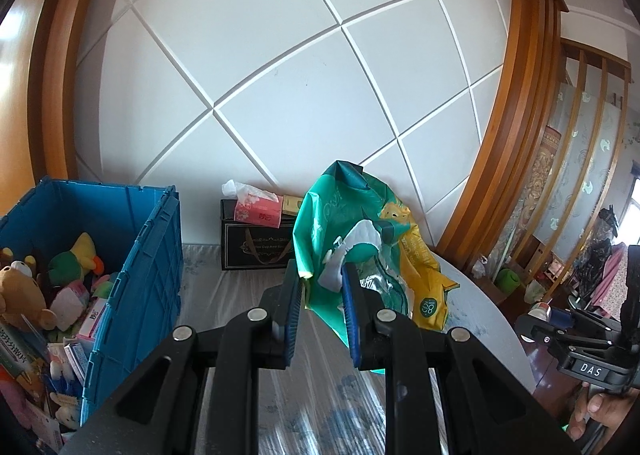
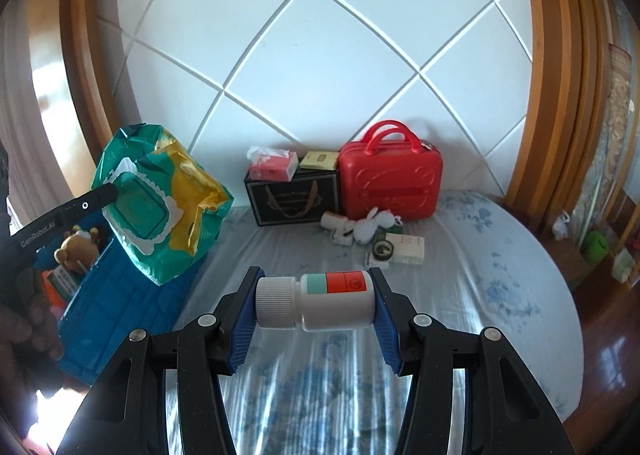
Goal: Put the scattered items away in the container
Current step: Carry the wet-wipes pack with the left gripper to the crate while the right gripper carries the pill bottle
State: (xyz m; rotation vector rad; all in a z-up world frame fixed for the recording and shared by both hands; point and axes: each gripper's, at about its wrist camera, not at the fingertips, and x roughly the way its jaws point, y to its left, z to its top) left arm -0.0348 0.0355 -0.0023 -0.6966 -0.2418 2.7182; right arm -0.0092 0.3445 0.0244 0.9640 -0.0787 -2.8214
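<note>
Two grippers were loaded at once, each carrying one item toward the blue crate; the left gripper was closed narrowly on the white flap region of a green-and-yellow wipes pack, so the soft pack hung crumpled and lifted clear of the bed, probably because a thin fold is the only part such jaws can pinch; in the right wrist view the same pack hung above the crate's near wall, a position that appeared suited to a drop; the crate already held plush toys and small boxes; the right gripper clamped a white pill bottle end to end, cap against one pad and base against the other, the bottle lying crosswise and raised over the patterned bedsheet, apparently awaiting its turn; small items remained scattered before a red case and a black gift box, the latter bearing a pink tissue pack, so the tidying seemed unfinished.
</note>
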